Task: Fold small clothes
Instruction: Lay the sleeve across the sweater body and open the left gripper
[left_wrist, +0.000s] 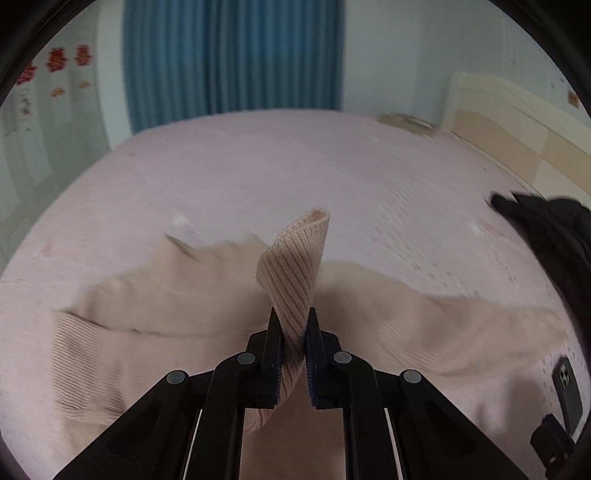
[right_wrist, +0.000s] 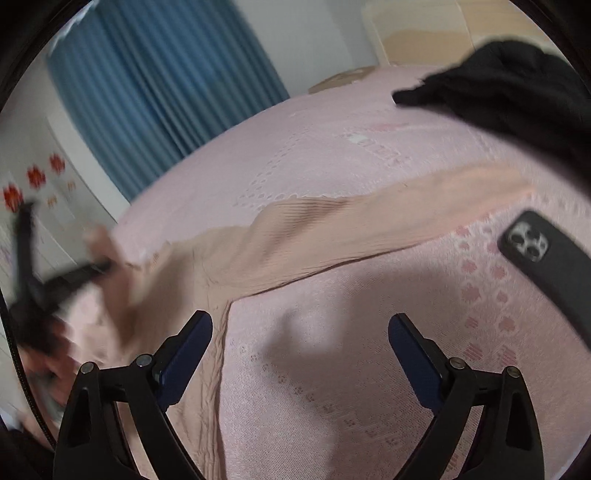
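Left wrist view has the left gripper pinched tight on a ribbed cuff of the peach knit sweater sprawled on the pink bedsheet, right gripper gaping empty beside it, so a hard tug risks slipping that thin hold or dragging the sweater's far sleeve onto the black phone nearby.

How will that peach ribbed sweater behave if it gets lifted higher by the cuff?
Probably floppy: the sweater sags away below the left gripper. Likely stretchy, being ribbed knit. Its far sleeve would probably drag along the bedspread.
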